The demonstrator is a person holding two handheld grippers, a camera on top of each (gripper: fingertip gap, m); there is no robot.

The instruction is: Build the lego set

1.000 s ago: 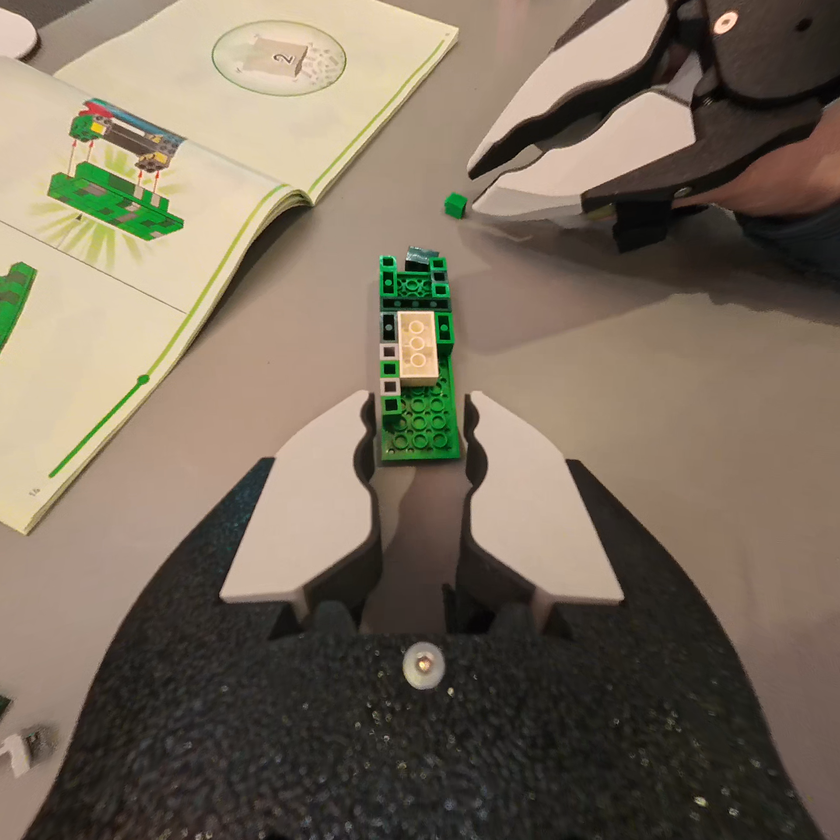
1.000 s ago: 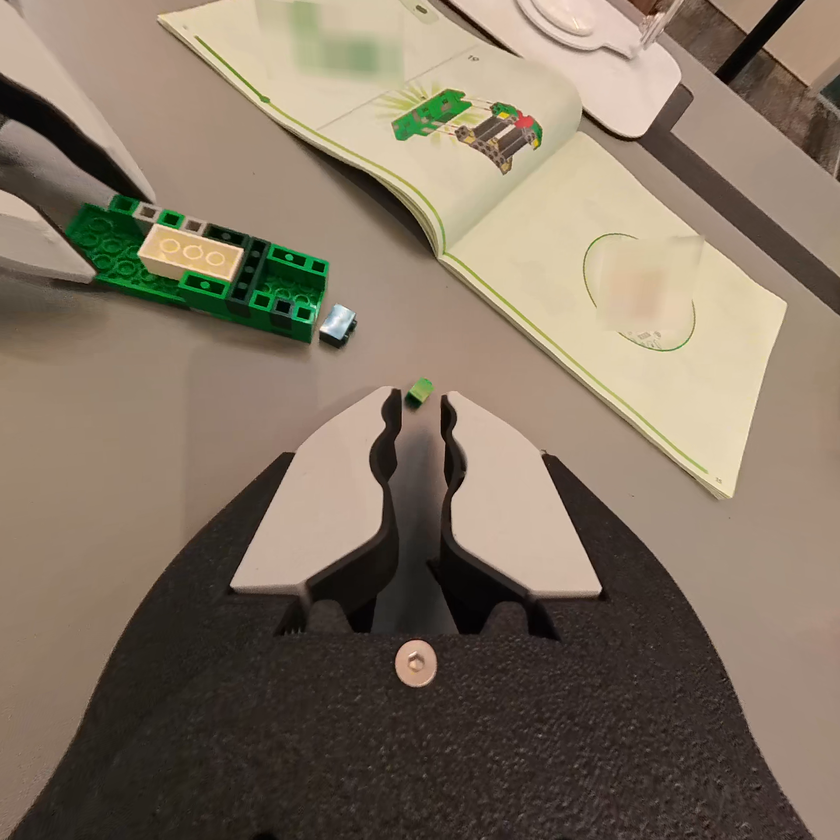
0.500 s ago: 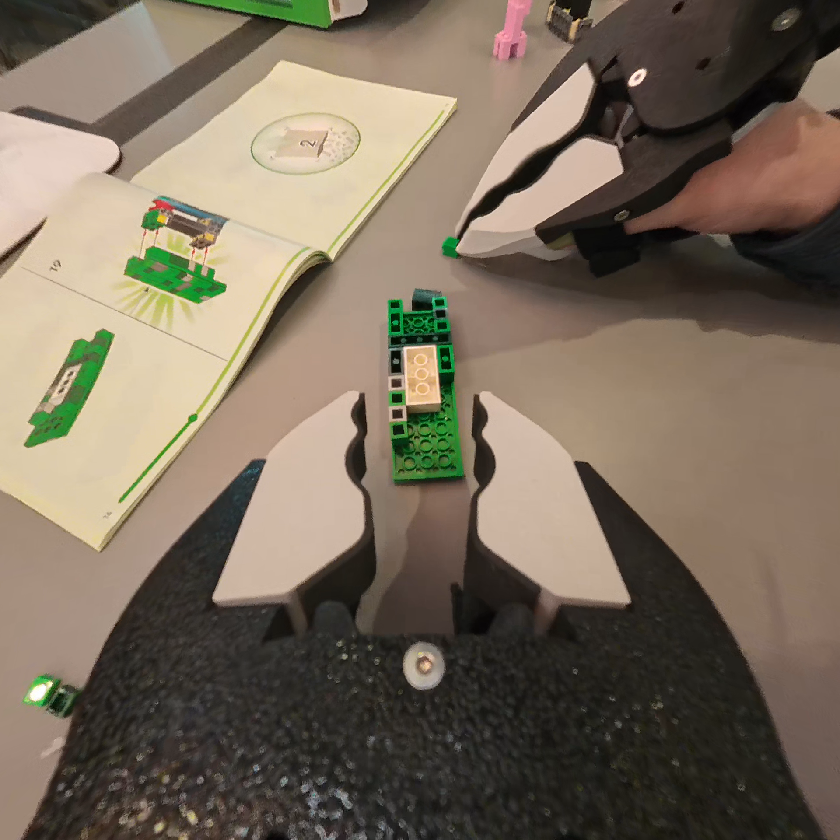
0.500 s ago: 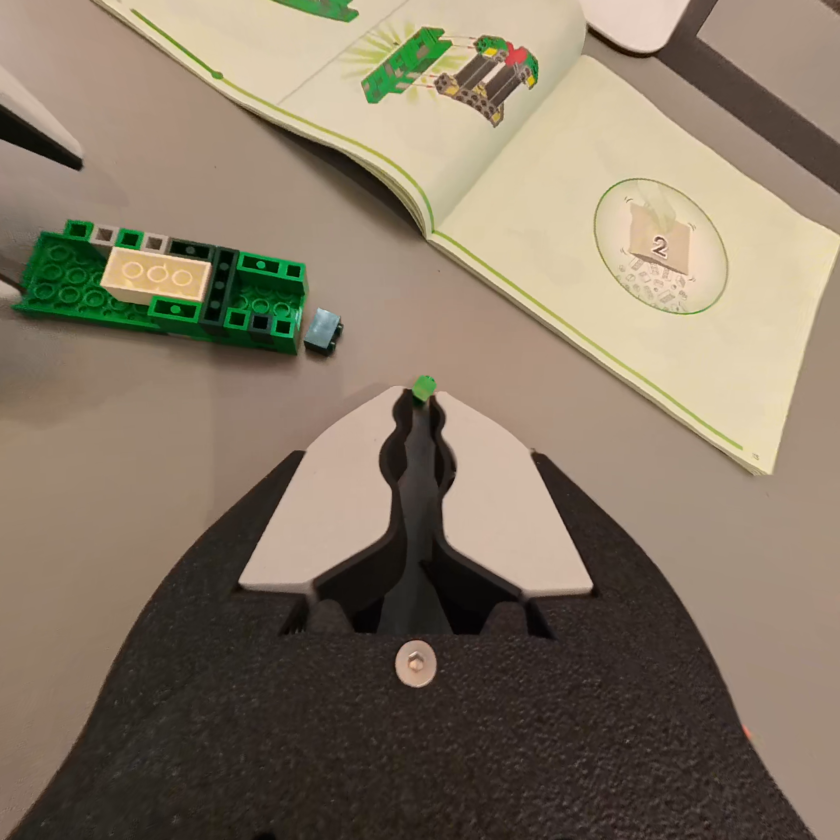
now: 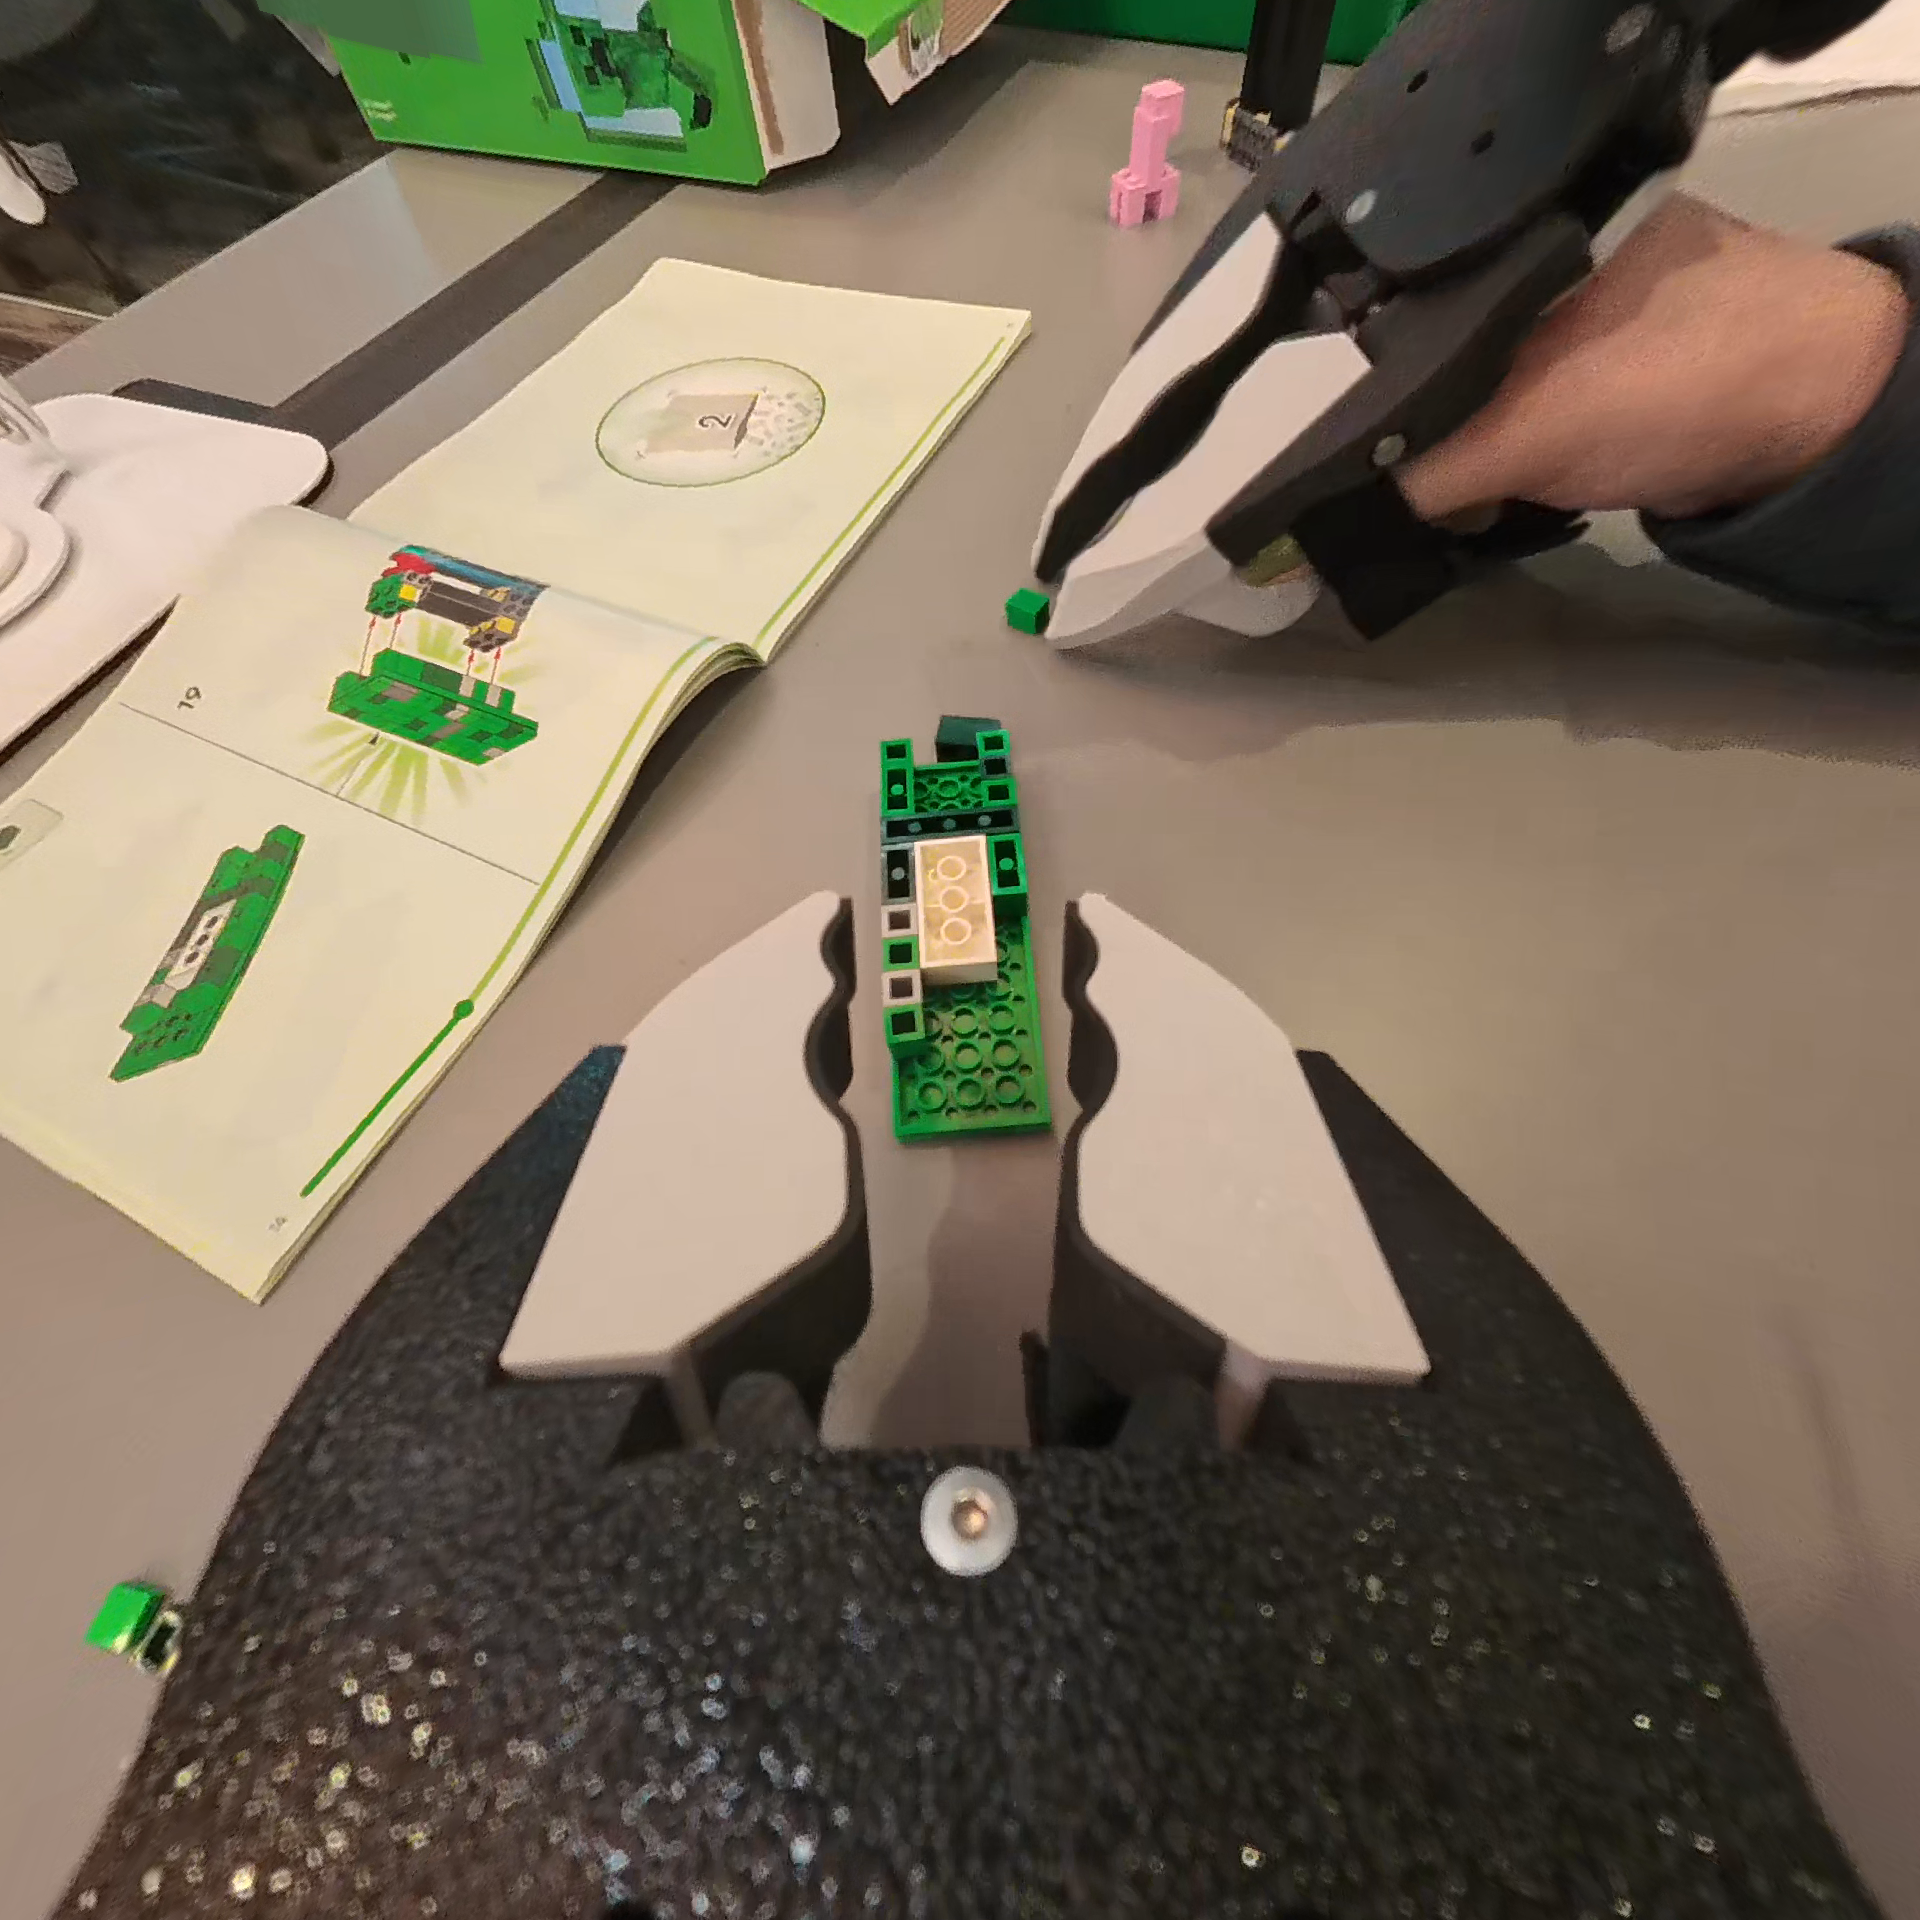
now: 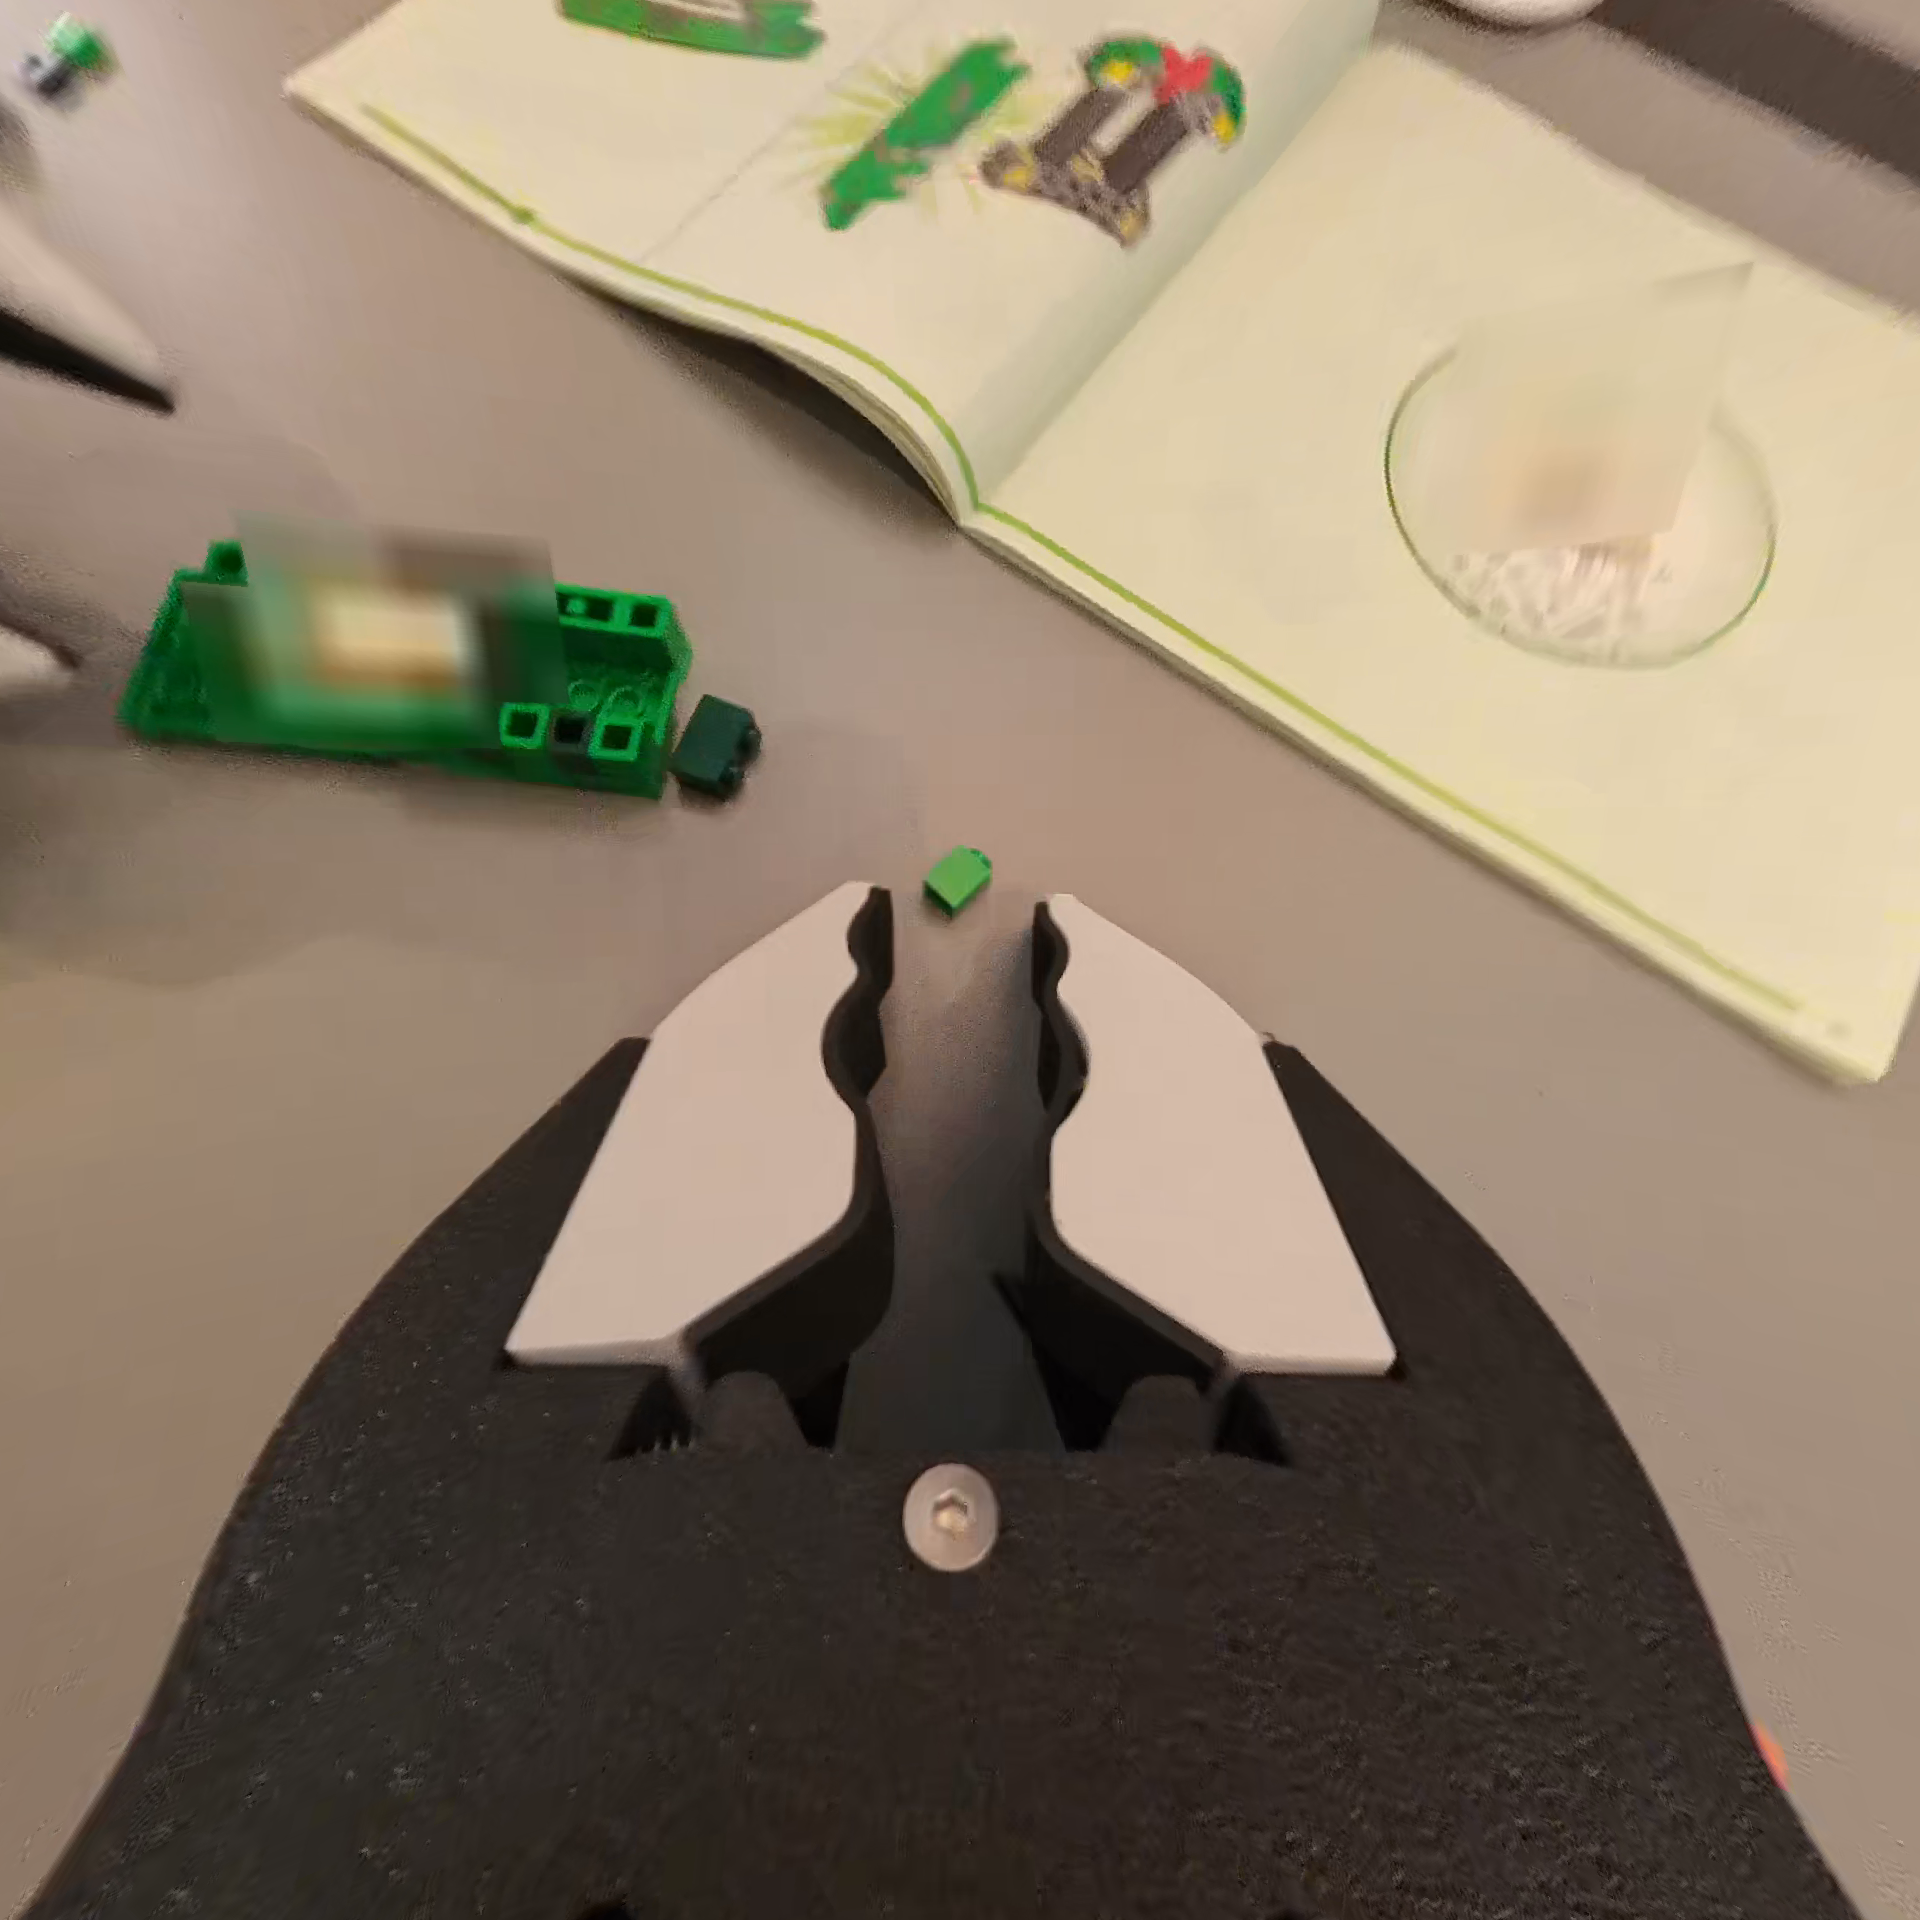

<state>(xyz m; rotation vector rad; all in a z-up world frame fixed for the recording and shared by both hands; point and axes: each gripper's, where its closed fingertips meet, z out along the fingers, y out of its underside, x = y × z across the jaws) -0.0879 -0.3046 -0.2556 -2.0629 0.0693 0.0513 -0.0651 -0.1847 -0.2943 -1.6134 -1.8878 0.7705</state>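
- We keep the left gripper (image 5: pixel 961 1023) low over the grey tabletop (image 5: pixel 1455 1039), its two pale fingers apart and set either side of the near end of the partly built green brick assembly (image 5: pixel 961 935); neither finger seems to touch it, so we judge it to be bracketing the model ready to steady it, not gripping it.
- The assembly lies flat at the middle of the tabletop, long axis running near to far, with a cream brick (image 5: pixel 954 914) on top and a dark green loose brick (image 6: pixel 717 746) just beside its far end.
- Our right gripper (image 6: pixel 961 899) comes in from the right with its fingers apart; the tiny bright green single-stud brick (image 6: pixel 958 881) lies on the tabletop just ahead of the tips, not held. We judge this piece to be the next one to pick.
- The open pale green instruction booklet (image 5: pixel 499 675) lies to the left, pages up, so the build drawing can be checked while both hands work.
- A green cardboard box (image 5: pixel 582 83) and a small pink figure (image 5: pixel 1148 171) stand at the far edge, out of the working space.
- Another small green piece (image 5: pixel 130 1626) lies at the near left.
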